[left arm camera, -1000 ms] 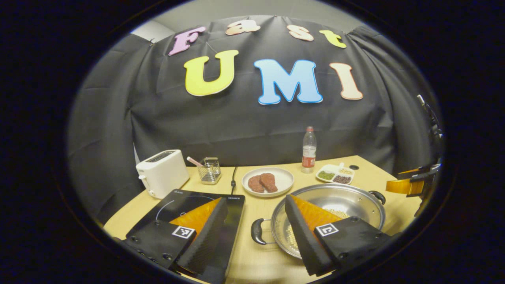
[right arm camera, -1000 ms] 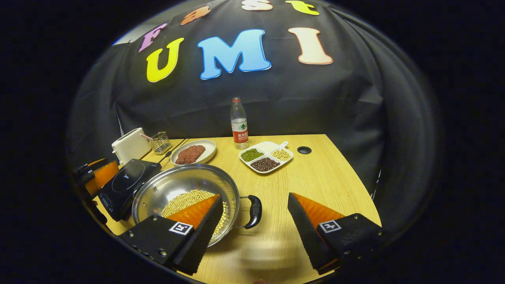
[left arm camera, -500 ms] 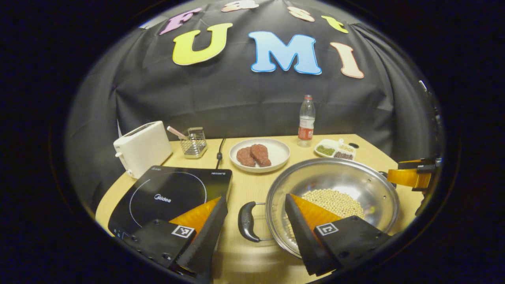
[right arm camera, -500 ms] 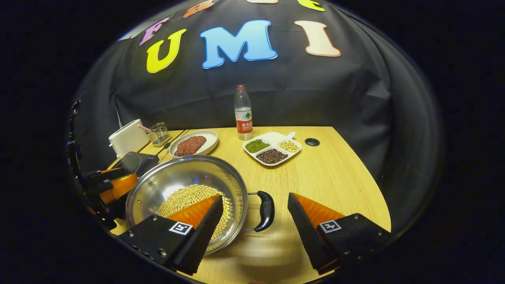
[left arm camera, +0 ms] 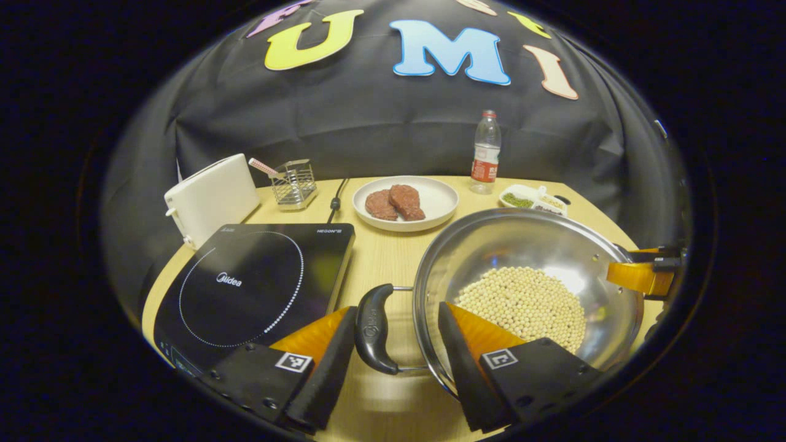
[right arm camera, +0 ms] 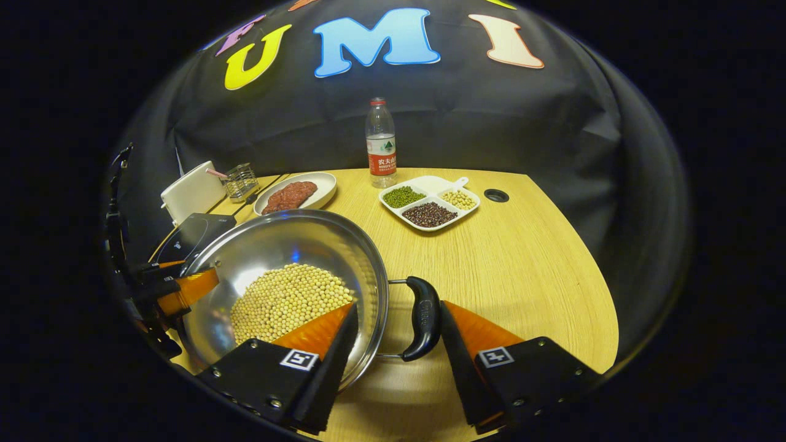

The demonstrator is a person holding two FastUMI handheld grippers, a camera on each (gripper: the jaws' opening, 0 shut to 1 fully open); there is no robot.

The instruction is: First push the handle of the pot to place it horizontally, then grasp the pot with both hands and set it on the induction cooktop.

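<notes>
steel pot (left arm camera: 528,258) on the desk (right arm camera: 522,258) is straddled at each black handle (left arm camera: 373,328) by a wide-open left tool (left arm camera: 393,362) and right tool (right arm camera: 399,362).

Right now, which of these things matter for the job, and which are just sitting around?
In the job: pot, its handles, induction cooktop, left tool, right tool.

Lying about: toaster, plate of meat, water bottle, bean tray, wire basket.

The induction cooktop (left arm camera: 258,288) reads "Midea"
</notes>
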